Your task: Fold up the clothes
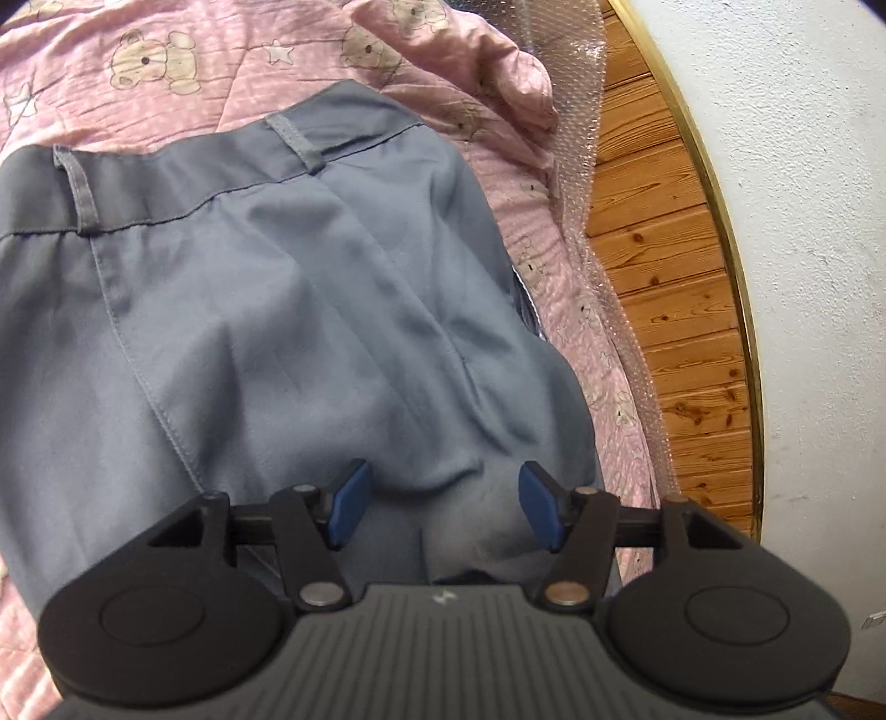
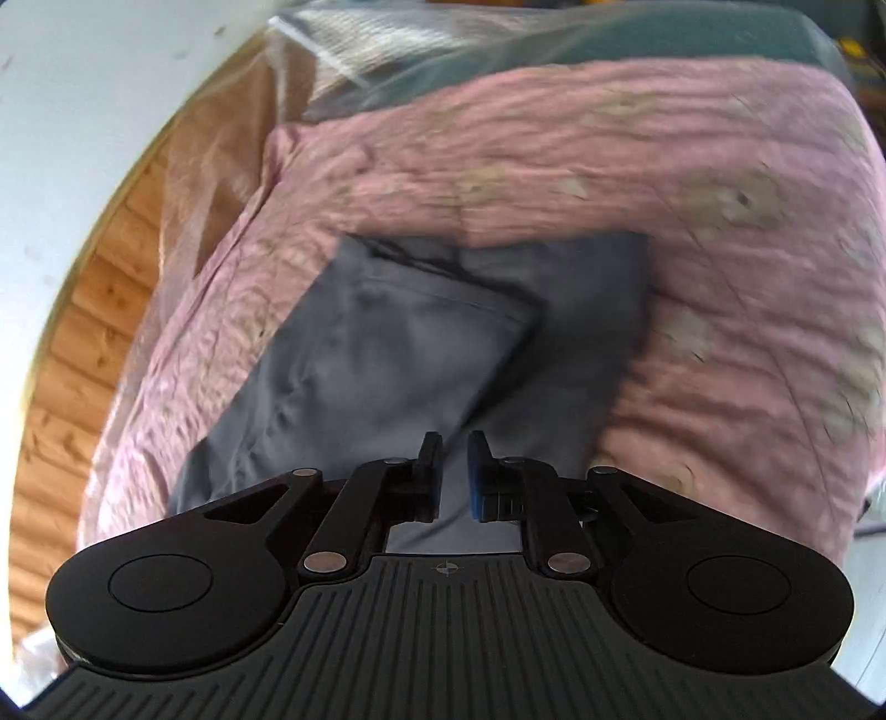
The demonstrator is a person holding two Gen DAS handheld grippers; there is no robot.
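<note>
Pink bedding printed with teddy bears and stars (image 1: 166, 61) covered the bed and carried the whole scene, with a sheet of bubble wrap (image 1: 581, 144) tucked along its edge, and beyond that a wooden plank floor (image 1: 664, 277) and a white wall (image 1: 803, 221) edged by a brass-coloured strip. On the bedding lay a pair of grey-blue trousers (image 1: 277, 304), their waistband and two belt loops (image 1: 75, 183) turned toward the far side in the left wrist view, the cloth below them softly creased and bunched. The left gripper (image 1: 443, 509) hovered low over the near part of the trousers with its blue-padded fingers (image 1: 349, 509) spread wide apart; fabric showed between them, but nothing was pinched, and whether the pads touched the cloth could not be told. The right wrist view was blurred. It showed the trousers (image 2: 387, 343) from another side as a partly folded grey shape, one layer lying slantwise over another, resting on the pink bedding (image 2: 554, 166) near its middle. The right gripper (image 2: 455, 476) sat just above the near edge of the garment with its fingers drawn close together, only a narrow slit left between them and grey cloth visible through that slit; whether they held any fabric could not be made out. Clear plastic wrap (image 2: 387, 50) covered something dark at the far end of the bed.
</note>
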